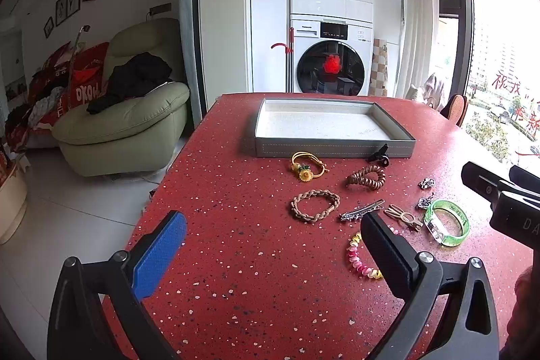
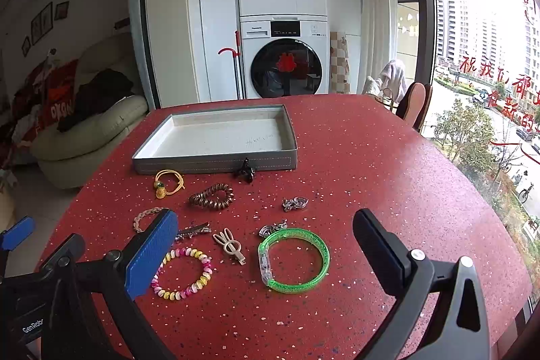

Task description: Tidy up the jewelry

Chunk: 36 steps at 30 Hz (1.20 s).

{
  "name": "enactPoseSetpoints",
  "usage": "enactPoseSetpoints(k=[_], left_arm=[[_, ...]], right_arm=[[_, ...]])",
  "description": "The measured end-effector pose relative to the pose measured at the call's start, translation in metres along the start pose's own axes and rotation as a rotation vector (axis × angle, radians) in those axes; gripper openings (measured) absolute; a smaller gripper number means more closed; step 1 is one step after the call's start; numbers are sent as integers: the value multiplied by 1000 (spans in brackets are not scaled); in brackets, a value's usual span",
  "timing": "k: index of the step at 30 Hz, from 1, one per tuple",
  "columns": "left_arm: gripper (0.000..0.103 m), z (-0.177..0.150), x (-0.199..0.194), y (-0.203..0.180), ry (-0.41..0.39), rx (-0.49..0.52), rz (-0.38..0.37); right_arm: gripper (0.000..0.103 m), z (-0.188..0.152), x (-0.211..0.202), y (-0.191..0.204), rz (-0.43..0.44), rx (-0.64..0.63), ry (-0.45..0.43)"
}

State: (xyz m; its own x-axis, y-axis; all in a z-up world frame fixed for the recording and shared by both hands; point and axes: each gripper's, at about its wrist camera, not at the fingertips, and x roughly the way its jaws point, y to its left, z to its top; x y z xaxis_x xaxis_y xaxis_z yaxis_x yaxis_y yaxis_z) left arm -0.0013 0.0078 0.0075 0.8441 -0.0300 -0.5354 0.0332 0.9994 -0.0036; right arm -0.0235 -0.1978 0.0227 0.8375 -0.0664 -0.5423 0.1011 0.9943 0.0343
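An empty grey tray [image 1: 324, 149] [image 2: 216, 163] with a white lining sits on the red speckled table [image 1: 236, 258] [image 2: 371, 157]. In front of it lie a yellow cord bracelet [image 1: 305, 166] [image 2: 167, 183], a brown spiral hair tie [image 1: 366, 177] [image 2: 212, 196], a braided bracelet [image 1: 315, 205] [image 2: 145, 216], a silver clip [image 1: 359, 211] [image 2: 194, 231], a beige clip [image 1: 403, 216] [image 2: 230, 246], a green bangle [image 1: 447, 222] [image 2: 293, 259], a pink-and-yellow bead bracelet [image 1: 359, 257] [image 2: 184, 272] and a small black clip [image 1: 379, 155] [image 2: 245, 171]. My left gripper [image 1: 273, 225] is open, hovering over the table. My right gripper [image 2: 266, 223] is open above the bangle.
Small silver pieces [image 2: 295, 203] [image 1: 426, 183] lie to the right of the hair tie. A green armchair [image 1: 135, 120] stands left of the table, stacked washing machines [image 1: 330, 56] behind it, and a large window [image 2: 489, 56] at the right. The right gripper's body [image 1: 499, 191] shows in the left view.
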Motion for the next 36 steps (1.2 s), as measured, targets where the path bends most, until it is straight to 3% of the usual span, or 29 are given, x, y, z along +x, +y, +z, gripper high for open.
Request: enactPoseSetpoints(k=[36], left_arm=[[103,5,-1,4,-17,-28,4]], right_arm=[[103,2,0,1,7,1,-12]])
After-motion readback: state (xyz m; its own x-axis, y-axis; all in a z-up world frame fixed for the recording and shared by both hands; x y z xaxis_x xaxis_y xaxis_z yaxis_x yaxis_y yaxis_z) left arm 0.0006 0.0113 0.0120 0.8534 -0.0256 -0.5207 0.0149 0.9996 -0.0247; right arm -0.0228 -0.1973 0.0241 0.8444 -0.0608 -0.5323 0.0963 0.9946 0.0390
